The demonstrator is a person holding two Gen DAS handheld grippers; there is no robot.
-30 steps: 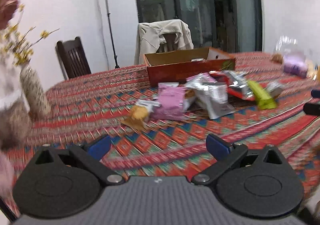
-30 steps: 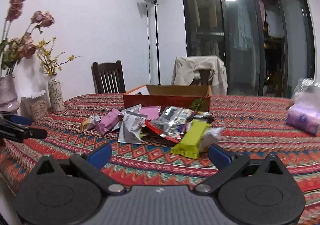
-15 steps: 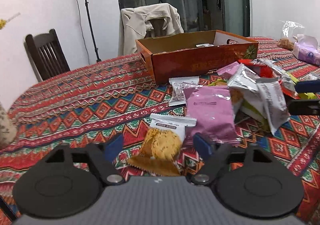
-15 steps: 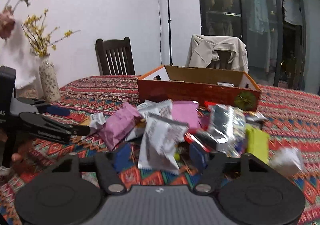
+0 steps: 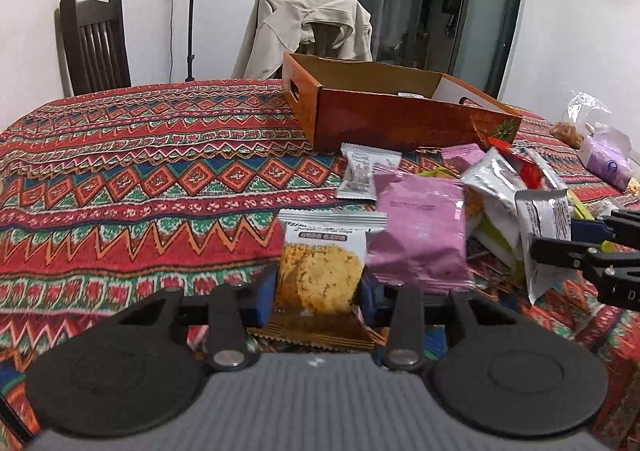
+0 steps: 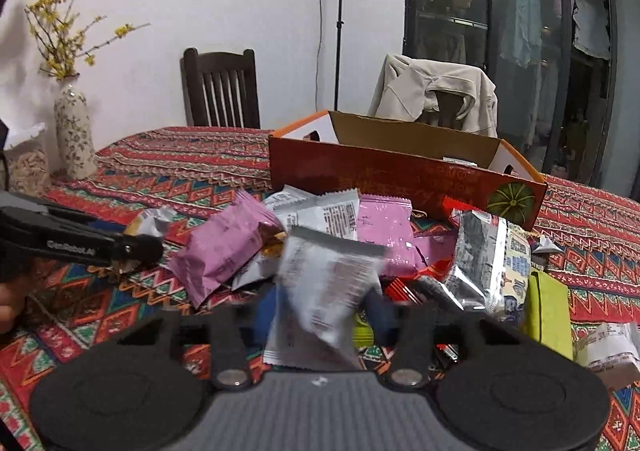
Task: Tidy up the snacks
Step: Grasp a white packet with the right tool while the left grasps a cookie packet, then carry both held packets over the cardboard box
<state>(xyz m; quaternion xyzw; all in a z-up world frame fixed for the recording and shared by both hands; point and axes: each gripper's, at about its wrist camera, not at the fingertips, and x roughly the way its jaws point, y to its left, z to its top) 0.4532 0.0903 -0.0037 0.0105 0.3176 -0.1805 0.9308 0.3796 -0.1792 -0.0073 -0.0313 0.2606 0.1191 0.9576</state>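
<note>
While most snacks lie heaped on the table beside the box [image 5: 400, 123] | left tool [image 5: 318, 291] clamped on cookie packet [image 5: 324, 251] | right tool [image 6: 320, 311] clamped on silver packet [image 6: 324, 291] | box nearly empty, sorting barely begun

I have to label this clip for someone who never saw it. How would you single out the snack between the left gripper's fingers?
Start at the orange cardboard box on the patterned tablecloth; a heap of packets lies before it. At the heap's near left edge, beside a pink pouch, is the cookie packet: the only one with a clear window showing a golden cookie.
</note>
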